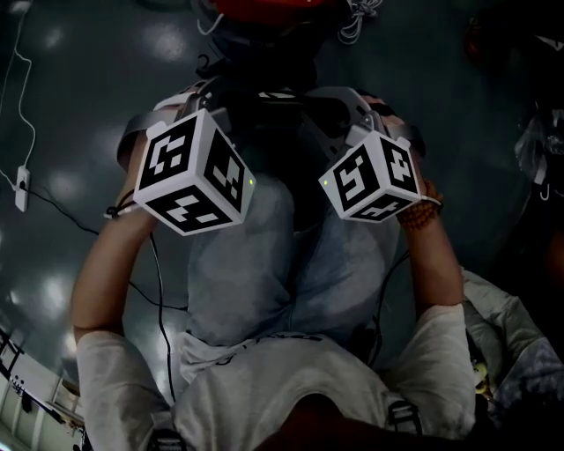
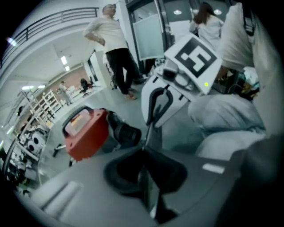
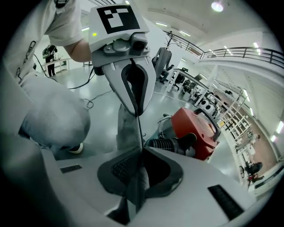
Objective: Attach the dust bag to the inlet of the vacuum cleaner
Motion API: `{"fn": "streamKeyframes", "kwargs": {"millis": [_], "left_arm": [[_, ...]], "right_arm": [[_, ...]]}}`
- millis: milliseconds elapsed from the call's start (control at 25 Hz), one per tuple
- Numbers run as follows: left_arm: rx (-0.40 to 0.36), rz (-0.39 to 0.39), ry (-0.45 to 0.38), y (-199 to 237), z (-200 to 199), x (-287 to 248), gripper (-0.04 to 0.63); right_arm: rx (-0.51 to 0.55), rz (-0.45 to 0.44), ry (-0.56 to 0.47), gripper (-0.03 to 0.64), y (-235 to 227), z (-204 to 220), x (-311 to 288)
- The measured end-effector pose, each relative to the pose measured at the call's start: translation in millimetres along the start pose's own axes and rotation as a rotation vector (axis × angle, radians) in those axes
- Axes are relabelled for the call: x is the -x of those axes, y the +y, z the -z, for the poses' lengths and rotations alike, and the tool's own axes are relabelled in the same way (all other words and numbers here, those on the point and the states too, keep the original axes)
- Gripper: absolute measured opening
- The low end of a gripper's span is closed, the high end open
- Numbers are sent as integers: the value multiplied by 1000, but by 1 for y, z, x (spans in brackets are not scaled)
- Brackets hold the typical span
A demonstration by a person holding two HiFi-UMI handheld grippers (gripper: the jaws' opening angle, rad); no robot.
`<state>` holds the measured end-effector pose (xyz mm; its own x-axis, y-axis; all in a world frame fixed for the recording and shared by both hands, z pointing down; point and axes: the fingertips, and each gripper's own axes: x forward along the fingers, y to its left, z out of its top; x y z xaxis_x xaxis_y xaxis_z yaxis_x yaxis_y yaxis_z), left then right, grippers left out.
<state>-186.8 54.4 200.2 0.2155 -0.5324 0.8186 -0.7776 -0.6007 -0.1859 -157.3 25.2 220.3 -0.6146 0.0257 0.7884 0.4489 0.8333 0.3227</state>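
Left gripper (image 2: 144,153) and right gripper (image 3: 141,151) each pinch the thin grey dust bag (image 3: 128,128), held between them (seen edge-on). The red vacuum cleaner (image 3: 195,131) sits at four o'clock, apart; fitting the bag looks not yet done.

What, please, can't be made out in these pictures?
- Vacuum: head view, cut off by the top edge.
- Inlet: seen in no view; the gripper views show only the vacuum's red body and hose.
- Bag: its mouth; the gripper views show only a flat strip between the jaws.
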Motion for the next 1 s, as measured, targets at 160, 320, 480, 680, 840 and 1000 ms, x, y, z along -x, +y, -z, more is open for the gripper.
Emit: {"fn": "streamKeyframes", "kwargs": {"millis": [160, 320, 480, 680, 840, 1000], "left_arm": [[-60, -62, -21, 21, -11, -6, 21], [-135, -104, -6, 29, -16, -19, 25], [-136, -130, -27, 32, -15, -29, 25], [-117, -172, -64, 42, -14, -33, 26], [-167, -190, -64, 47, -26, -33, 18], [-146, -195, -81, 45, -19, -34, 18]], "right_arm": [[-34, 59, 16, 37, -18, 6, -1], [-79, 85, 19, 37, -21, 17, -10], [-92, 119, 27, 38, -31, 24, -14], [-100, 122, 23, 38, -36, 25, -15], [-147, 120, 15, 38, -35, 31, -16], [-120, 143, 28, 38, -42, 28, -15]]}}
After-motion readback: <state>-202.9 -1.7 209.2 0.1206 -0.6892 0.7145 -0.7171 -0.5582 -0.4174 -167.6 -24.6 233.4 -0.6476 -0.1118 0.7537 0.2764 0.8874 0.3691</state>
